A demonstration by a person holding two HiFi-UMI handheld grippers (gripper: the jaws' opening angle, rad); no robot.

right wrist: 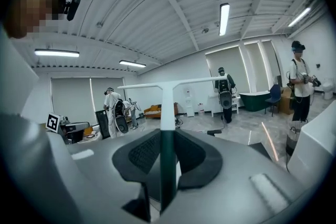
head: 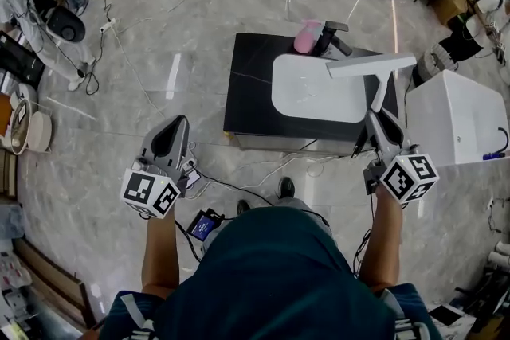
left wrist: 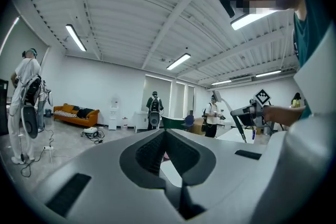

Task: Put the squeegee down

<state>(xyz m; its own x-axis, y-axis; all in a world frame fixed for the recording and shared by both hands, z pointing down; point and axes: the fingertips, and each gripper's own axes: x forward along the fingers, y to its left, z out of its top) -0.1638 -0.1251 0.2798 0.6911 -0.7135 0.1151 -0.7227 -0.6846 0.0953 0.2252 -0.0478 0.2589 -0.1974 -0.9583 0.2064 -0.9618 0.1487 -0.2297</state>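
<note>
A grey marbled floor (head: 159,52) fills the head view, strewn with cables toward its far side. The person's dark teal shirt (head: 279,275) takes up the bottom of that view, with both forearms reaching forward. Ahead stands a low black tabletop (head: 247,91), and a white box (head: 454,115) sits on the floor just beside its right edge. A white basin (head: 311,91) covers most of the tabletop's right half. The squeegee (head: 370,65) is off the tabletop, held up by its handle. Its white crossbar shows over the basin's far right corner, and the handle runs back toward the person. The right gripper (head: 376,120) has its jaws pinching that handle. In the right gripper view the squeegee (right wrist: 167,107) rises straight out from between the pads, dark where it is clamped and white above, with the crossbar level at the top. The left gripper (head: 179,122) is out over bare floor, well apart from the tabletop. In the left gripper view (left wrist: 167,132) its jaws are pressed together at the tips with nothing between them. At the tabletop's far edge a pink object (head: 306,37) lies touching a black fitting (head: 333,36). A small blue device (head: 205,224) lies on the floor near the person's feet.
</note>
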